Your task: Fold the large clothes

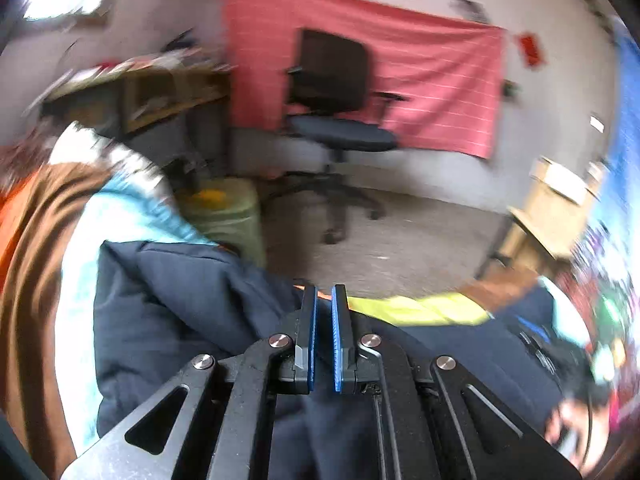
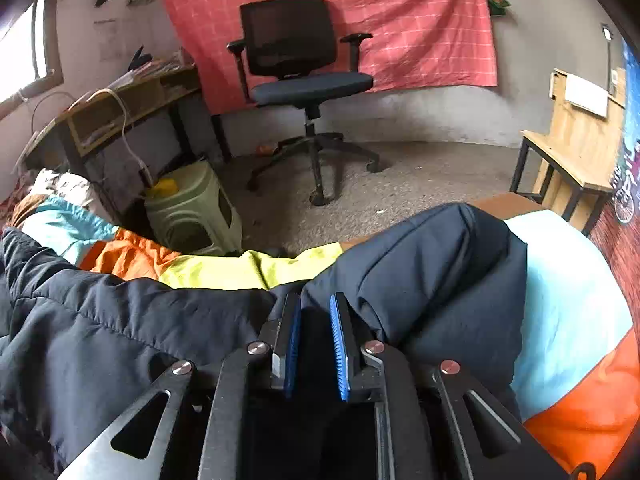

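Jacket (image 2: 132, 332), a dark navy puffer, lies spread over a bed whose cover (image 2: 568, 300) shows blocks of pale blue, orange and yellow-green; in the right wrist view its body runs from 9 o'clock across to the centre, so its long axis looks roughly crosswise to the fingers, and a rounded fold or sleeve (image 2: 440, 276) bulges up from 12 to 2 o'clock of the right gripper (image 2: 316, 304). That gripper's blue pads stand narrow, a slim gap between them filled with dark fabric; whether they truly pinch the cloth or merely sit in it I cannot tell, though it looks like a grip on the edge below the bulge. The left gripper (image 1: 324, 292) has its pads almost together, with jacket cloth passing beneath and around the fingers; nothing shows clearly clamped at the tips, so I read it as closed and possibly holding a thin layer. In the left wrist view, which is blurred, the jacket spreads from 7 to 10 o'clock and under the fingers, with another dark part near 4 o'clock. Both grippers sit at the far edge of the garment, the bed edge and floor (image 2: 400, 184) just beyond at 12 o'clock. My guess: the bulge, nearer the right hand, gets folded next
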The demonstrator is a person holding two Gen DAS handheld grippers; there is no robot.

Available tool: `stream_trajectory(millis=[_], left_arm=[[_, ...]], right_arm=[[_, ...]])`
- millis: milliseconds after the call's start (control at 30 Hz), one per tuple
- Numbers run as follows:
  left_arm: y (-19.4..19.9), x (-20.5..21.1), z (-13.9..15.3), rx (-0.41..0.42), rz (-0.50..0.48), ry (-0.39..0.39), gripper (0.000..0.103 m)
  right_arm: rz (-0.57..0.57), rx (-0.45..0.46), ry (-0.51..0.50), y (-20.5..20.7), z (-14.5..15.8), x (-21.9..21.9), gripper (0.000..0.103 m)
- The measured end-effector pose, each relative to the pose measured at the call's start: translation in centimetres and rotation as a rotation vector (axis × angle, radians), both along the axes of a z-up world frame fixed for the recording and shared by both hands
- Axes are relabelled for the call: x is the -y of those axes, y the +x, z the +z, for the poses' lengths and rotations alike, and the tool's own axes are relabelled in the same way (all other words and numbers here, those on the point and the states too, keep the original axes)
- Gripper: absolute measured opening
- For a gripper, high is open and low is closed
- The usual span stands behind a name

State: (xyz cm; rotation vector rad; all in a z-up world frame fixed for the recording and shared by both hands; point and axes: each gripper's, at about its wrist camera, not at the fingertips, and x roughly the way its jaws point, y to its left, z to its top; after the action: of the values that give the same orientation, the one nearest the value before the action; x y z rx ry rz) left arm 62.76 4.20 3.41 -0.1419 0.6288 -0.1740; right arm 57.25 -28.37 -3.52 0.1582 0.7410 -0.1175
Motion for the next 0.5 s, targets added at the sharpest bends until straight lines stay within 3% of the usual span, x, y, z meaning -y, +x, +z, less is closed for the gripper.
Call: stream_trajectory(millis=[67,233,400,500], left_arm=[[1.3,-1.7,-1.1,-0.047,0.077,-0.082,0.004],[2.8,-3.9,-3.9,-0.135,0.139,-0.182,0.001],[4.0,-4.7,-5.3,-0.162,0.155,-0.205,0.001],[3.9,-4.7,-4.9,-0.159,0.153,-0.19,0.001]], right_arm=[[-0.016,0.027,0.018,-0.5,-0.2,0.4,0.011],[-0.044,0.044,0.116,-1.0,-1.2,1.8,0.005],[-0.055,0.038,0.213,-1.0,-2.5,3.2,0.001],[-0.061,0.036,0.333,-0.9,-3.4,4.9,0.0]])
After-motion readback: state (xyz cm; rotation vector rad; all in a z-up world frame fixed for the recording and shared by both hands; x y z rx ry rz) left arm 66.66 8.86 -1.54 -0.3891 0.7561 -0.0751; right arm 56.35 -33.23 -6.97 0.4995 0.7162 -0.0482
